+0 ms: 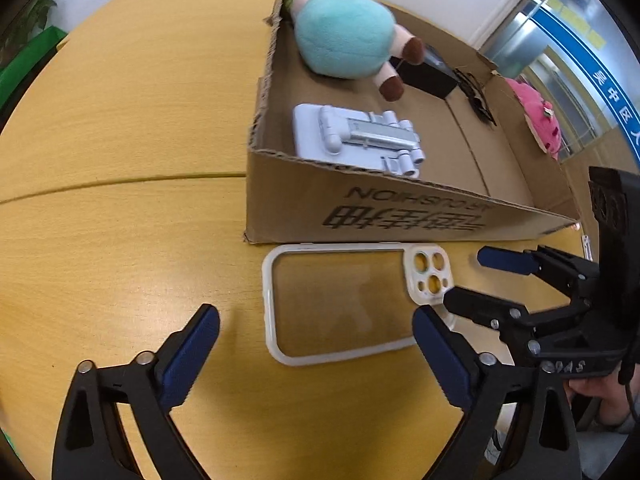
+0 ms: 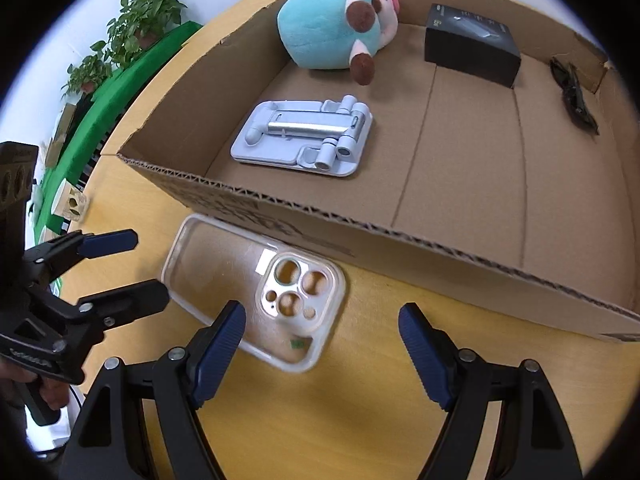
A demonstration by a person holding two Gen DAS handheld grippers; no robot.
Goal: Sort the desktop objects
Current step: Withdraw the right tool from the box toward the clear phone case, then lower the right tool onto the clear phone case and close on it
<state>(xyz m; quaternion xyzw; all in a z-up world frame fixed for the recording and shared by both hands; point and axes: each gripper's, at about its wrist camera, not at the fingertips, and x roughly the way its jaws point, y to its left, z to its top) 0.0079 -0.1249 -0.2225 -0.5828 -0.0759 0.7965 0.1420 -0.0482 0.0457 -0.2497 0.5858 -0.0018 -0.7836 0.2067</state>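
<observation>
Left gripper (image 1: 316, 340) & right gripper (image 2: 322, 330): both open, empty, over phone case (image 1: 340, 304). Next, prob.: grip case rim, move to cardboard box (image 1: 400, 208).

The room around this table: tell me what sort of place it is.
Probably an office or lobby. A light wooden table holds the cardboard box, potted plants line a white wall, and a glass door with a blue sign band stands behind.

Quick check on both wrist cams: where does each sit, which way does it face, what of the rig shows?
Left wrist: on the left gripper, angled down at the phone case and cardboard box; own open fingers, plus right gripper.
Right wrist: on the right gripper, angled down, same case and box; left gripper and a hand at left.
Shared: case, box, plush toy, phone stand.
</observation>
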